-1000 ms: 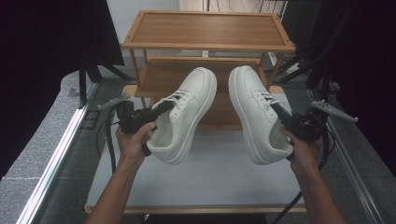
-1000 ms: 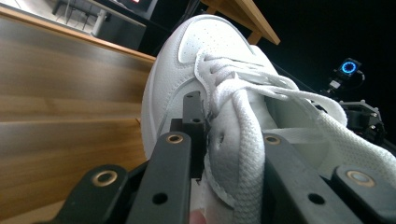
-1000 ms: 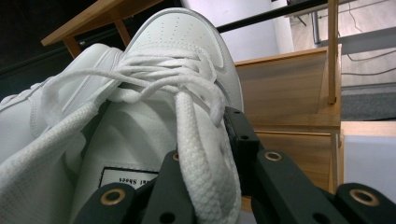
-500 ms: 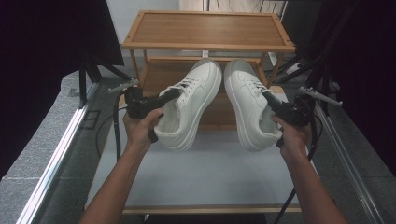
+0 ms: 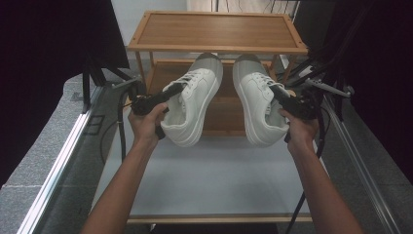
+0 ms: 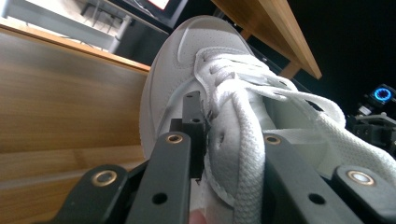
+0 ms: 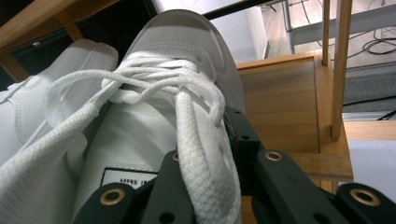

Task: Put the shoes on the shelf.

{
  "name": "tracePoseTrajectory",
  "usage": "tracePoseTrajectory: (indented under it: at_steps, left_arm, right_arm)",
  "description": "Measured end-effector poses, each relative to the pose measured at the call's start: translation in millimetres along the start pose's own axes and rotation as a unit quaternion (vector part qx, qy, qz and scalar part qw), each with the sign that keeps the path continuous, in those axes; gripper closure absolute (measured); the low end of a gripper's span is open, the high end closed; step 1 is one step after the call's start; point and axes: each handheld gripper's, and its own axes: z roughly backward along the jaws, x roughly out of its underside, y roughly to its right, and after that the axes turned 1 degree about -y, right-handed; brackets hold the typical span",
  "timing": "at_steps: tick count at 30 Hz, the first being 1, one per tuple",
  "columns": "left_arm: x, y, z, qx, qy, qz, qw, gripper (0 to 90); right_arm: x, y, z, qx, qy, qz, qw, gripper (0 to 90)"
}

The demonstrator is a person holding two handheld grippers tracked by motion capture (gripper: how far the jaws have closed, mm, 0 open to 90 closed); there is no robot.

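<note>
- The left shoe (image 5: 193, 105), a white lace-up sneaker, hangs in the air above the far part of the white surface (image 5: 214, 180), toe pointing away into the wooden rack (image 5: 216, 31) at the level of its lower shelf (image 5: 165, 73).
- The right shoe (image 5: 258, 100), its twin, is held the same way just beside it, toes near each other under the rack's top board.
- The left tongs (image 5: 168, 95) are clamped on the left shoe's upper by the laces; in the left gripper view the black jaws press the side wall and the lace (image 6: 247, 154) between them.
- The right tongs (image 5: 277, 95) are likewise closed on the right shoe's laced edge; the right gripper view shows a thick lace (image 7: 196, 158) running between the jaws.
- The person's left hand (image 5: 146, 122) and right hand (image 5: 297, 126) grip the handles, forearms coming in over the surface.
- Black cables (image 5: 119, 122) trail beside the surface's left edge.
</note>
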Motion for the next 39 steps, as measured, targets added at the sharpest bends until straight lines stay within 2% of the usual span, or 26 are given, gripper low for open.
tracePoseTrajectory:
  at_steps: [8,16,30,35,39]
  left_arm:
    - [-3.4,-5.2,-5.2,-0.009,0.010,0.016,0.9998,80.8]
    - [-6.0,-11.5,-17.2,-0.041,0.018,0.037,0.9983,80.8]
    - [-12.0,-14.0,-27.7,-0.056,0.018,0.044,0.9973,80.6]
    - [-10.6,-12.9,-36.1,-0.066,0.023,0.047,0.9964,80.6]
    - [-10.1,-11.6,-42.6,-0.076,0.023,0.049,0.9956,80.5]
  right_arm:
    - [-5.2,-5.9,-15.7,0.009,0.001,-0.004,1.0000,81.8]
    - [-9.1,-15.0,-33.8,0.019,-0.007,0.000,0.9998,81.5]
    - [-15.8,-19.6,-49.2,0.030,-0.010,-0.001,0.9995,81.3]
    - [-13.7,-23.5,-57.7,0.038,-0.005,-0.020,0.9991,80.9]
    - [-12.9,-25.5,-63.0,0.039,-0.008,-0.018,0.9991,80.6]
